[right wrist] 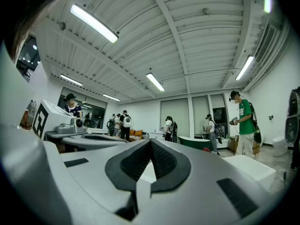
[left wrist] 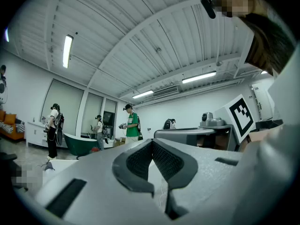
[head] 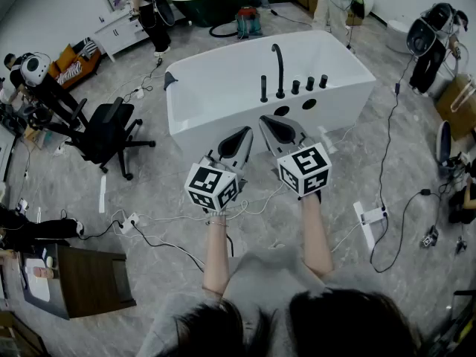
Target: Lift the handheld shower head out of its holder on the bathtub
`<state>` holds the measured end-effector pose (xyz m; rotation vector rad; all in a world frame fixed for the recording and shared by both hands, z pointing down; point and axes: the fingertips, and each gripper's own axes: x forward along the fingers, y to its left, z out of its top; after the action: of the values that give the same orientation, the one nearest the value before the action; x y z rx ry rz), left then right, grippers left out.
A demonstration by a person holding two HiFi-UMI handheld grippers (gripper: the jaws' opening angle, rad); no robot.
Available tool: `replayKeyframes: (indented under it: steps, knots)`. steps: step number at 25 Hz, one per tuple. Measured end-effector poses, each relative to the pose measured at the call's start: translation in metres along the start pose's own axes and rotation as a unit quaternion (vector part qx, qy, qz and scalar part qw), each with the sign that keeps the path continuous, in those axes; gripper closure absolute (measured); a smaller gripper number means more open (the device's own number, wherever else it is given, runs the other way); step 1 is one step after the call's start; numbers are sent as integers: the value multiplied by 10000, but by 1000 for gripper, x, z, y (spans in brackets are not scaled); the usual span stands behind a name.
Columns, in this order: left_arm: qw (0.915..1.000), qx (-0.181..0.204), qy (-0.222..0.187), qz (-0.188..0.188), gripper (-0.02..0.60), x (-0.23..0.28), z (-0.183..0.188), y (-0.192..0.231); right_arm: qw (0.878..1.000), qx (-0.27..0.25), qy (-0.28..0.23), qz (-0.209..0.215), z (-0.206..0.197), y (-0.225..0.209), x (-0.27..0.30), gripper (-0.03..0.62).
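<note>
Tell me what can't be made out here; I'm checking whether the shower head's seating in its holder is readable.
- Handheld shower head: head view, too small to show how it is seated.
- Same shower head: in both gripper views, hidden behind the closed fingers and body of the left gripper and right gripper.

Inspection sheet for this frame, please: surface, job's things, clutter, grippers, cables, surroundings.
Surface: white bathtub, its rim bare apart from black fittings.
Job's things: handheld shower head upright in its holder, beside the curved faucet and three knobs.
Clutter: nothing seen on the tub.
Grippers: left gripper and right gripper both shut and empty, held in front of the tub.
Cables: white leads and a power strip on the floor; black cable right of the tub.
Surroundings: office chair, green tub, several people.
</note>
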<state>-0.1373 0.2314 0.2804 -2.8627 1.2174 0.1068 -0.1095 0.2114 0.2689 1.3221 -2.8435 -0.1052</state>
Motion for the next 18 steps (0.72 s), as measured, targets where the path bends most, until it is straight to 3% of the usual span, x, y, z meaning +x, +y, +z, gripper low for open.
replayKeyframes:
  steps: [10,18]
  knots:
    - [10000,-30,17,90,577,24,1,-8,9999,-25,44,121,-1,-24,-9,594]
    - [9992,-193,195,286,577,32,-22,-22,9995,247,67,159,-18,-46,-18,594]
